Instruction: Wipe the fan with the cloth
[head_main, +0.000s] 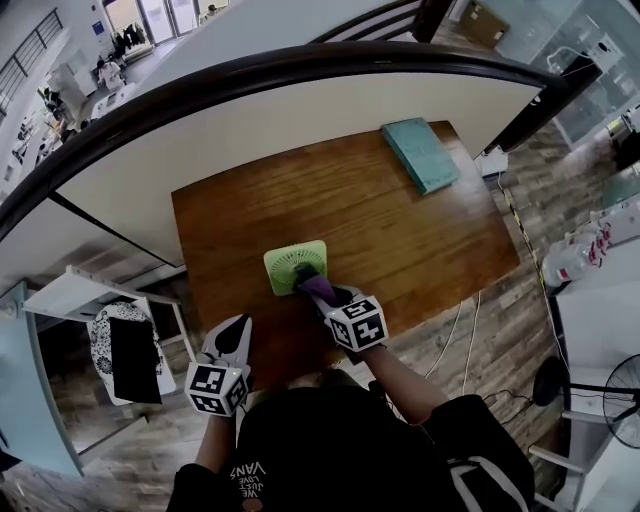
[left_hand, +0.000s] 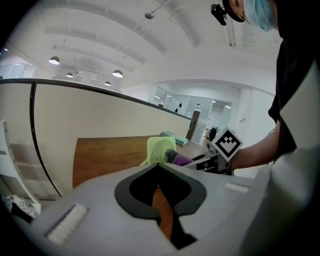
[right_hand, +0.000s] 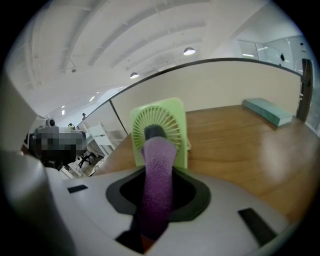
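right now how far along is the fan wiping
Done: right gripper shut on the purple cloth. In hand: cloth tip is at the green fan's grille centre. Left: the rest of the grille; how much is already wiped doesn't show. The left gripper holds nothing.

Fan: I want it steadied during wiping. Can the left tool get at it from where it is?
Probably yes. The left tool holds nothing, and only bare table lies between it and the fan. The right tool with the cloth takes up just the fan's front.
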